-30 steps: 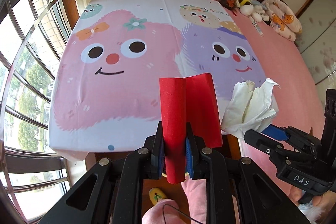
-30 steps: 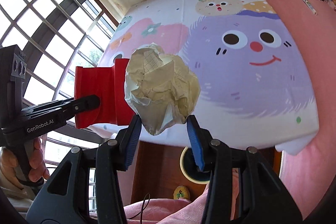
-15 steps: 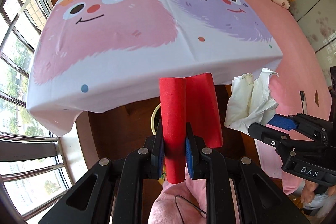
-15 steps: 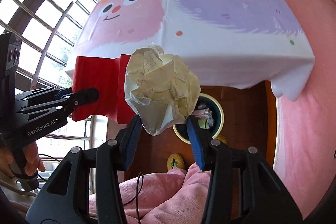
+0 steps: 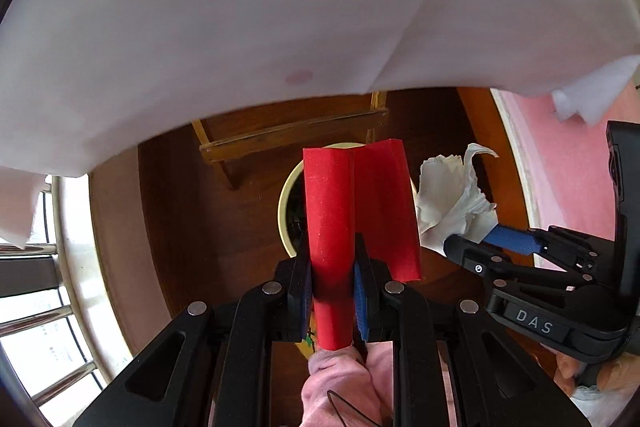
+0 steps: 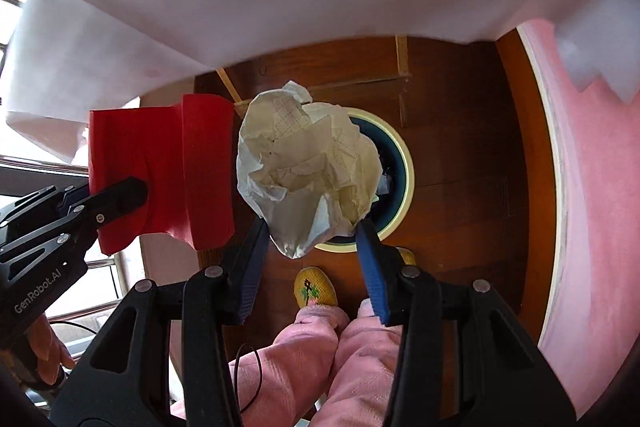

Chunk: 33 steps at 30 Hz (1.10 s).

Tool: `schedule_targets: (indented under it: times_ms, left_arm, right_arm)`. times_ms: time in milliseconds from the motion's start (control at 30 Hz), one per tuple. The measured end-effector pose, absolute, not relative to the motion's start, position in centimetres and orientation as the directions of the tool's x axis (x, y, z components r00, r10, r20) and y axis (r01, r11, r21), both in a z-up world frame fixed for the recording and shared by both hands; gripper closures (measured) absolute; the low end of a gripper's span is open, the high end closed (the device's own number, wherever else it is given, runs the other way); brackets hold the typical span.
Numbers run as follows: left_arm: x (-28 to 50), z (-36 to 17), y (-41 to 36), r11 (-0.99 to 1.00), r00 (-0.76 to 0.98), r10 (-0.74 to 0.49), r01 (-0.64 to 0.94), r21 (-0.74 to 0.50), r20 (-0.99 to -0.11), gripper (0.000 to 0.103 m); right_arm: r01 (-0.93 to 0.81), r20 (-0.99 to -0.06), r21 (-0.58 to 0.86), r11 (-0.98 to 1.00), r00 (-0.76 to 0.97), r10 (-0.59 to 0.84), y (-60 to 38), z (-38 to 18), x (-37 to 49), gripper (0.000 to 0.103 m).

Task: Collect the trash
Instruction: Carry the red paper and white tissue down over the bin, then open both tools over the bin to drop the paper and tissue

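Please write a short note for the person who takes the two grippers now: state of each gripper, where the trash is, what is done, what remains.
Left gripper: shut on the red paper.
Right gripper: shut on the crumpled paper.
Bin: on the wooden floor by the bed, with some trash already inside. Both grippers point down, side by side above it; the crumpled paper is over the opening, the red paper near its rim.
Done: both pieces picked up and brought to the bin.
Left: probably centre the red paper over the bin, open both sets of fingers, and check that both pieces land inside.
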<state>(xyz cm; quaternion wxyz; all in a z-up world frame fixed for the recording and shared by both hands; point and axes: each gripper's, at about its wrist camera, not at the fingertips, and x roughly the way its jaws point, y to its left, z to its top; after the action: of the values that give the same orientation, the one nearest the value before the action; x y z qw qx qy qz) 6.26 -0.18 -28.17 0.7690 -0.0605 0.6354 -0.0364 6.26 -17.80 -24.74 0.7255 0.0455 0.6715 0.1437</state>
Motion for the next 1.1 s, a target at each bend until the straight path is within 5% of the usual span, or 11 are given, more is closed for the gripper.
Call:
schedule_targets:
  times_ms: [300, 400, 467, 567, 767, 1100]
  left_arm:
    - [8.8, -40.0, -0.9, 0.992, 0.171, -0.115, -0.023, -0.121, -0.979, 0.082]
    - [9.7, -41.9, -2.2, 0.993, 0.173, -0.109, -0.027, -0.115, -0.979, 0.066]
    - [10.3, -42.9, -3.0, 0.992, 0.171, -0.110, -0.034, -0.118, -0.979, 0.035]
    - [10.4, -43.4, -3.0, 0.992, 0.185, -0.095, -0.065, -0.109, -0.978, 0.016]
    - [9.9, -42.5, -2.0, 0.991, 0.196, -0.062, -0.103, -0.084, -0.979, 0.015]
    - [6.9, -34.9, -0.2, 0.973, 0.218, -0.016, -0.219, -0.066, -0.976, 0.015]
  right_arm:
    - [-0.155, -0.969, 0.247, 0.957, -0.034, 0.245, -18.1, -39.5, 9.3, 0.060]
    - [-0.164, -0.970, 0.245, 0.956, -0.040, 0.241, -18.5, -42.3, 10.2, 0.056]
    - [-0.164, -0.968, 0.253, 0.954, -0.050, 0.248, -18.5, -43.7, 11.0, 0.054]
    - [-0.149, -0.963, 0.270, 0.951, -0.064, 0.263, -18.8, -45.1, 11.4, 0.051]
    - [-0.159, -0.956, 0.294, 0.943, -0.028, 0.293, -18.5, -44.8, 11.5, 0.039]
    - [-0.160, -0.954, 0.295, 0.942, -0.001, 0.299, -18.6, -39.1, 10.7, 0.039]
